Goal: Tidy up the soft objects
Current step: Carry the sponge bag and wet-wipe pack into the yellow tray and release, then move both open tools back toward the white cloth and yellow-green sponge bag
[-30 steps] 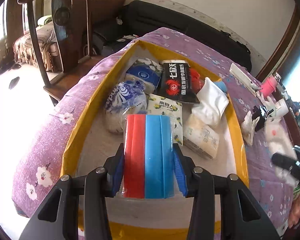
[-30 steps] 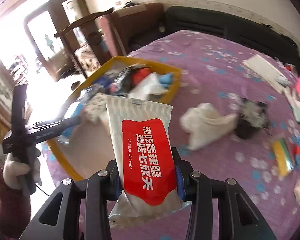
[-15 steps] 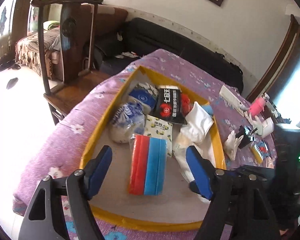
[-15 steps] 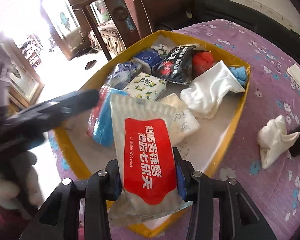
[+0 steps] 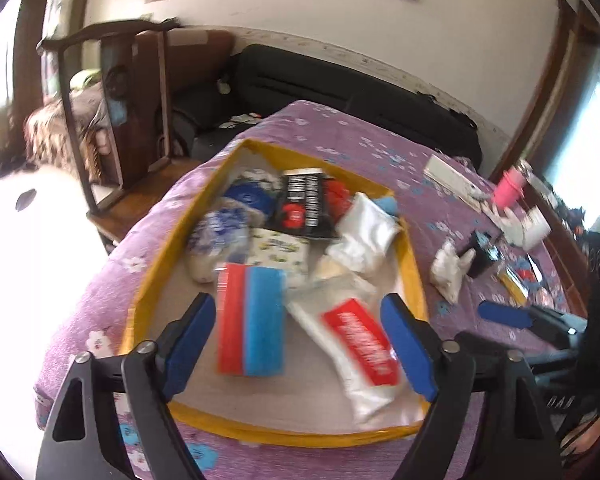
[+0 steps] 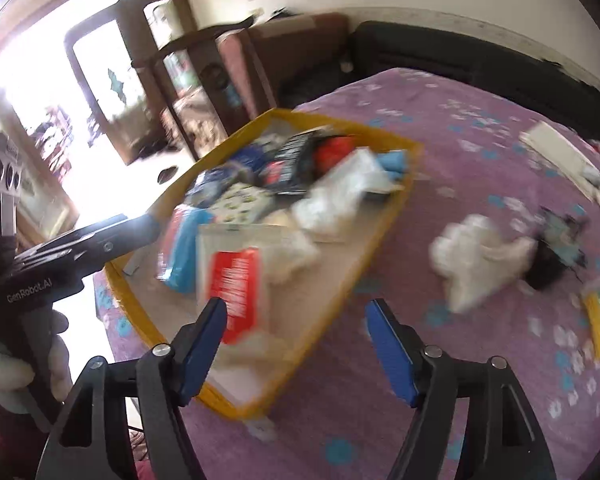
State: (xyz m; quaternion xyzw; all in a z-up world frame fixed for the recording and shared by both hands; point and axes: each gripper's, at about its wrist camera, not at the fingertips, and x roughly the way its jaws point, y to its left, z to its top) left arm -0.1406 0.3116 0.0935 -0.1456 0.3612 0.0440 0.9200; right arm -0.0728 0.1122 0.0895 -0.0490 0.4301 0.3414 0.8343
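Observation:
A yellow-rimmed box (image 5: 162,256) (image 6: 360,256) sits on a purple flowered cloth. In it lie a red and blue sponge pack (image 5: 250,320) (image 6: 180,256), a white wet-wipe pack with a red label (image 5: 360,344) (image 6: 236,292), and several other soft packs and a white cloth. My left gripper (image 5: 296,300) hovers above the box; its jaws are opening and nothing is pressed between them. My right gripper (image 6: 296,306) is over the box's near right rim, jaws also opening and empty; the wipe pack lies just beyond its left finger.
A crumpled white cloth (image 6: 476,264) (image 5: 448,272) and a black object (image 6: 552,256) lie on the purple cloth right of the box. A pink cup (image 5: 508,190) and small clutter sit far right. A wooden chair (image 5: 112,120) stands at the left, a black sofa behind.
Left gripper let go of the sponge pack in the box, opened and rose. Right gripper carried the wipe pack over the box, released it beside the sponge pack and opened.

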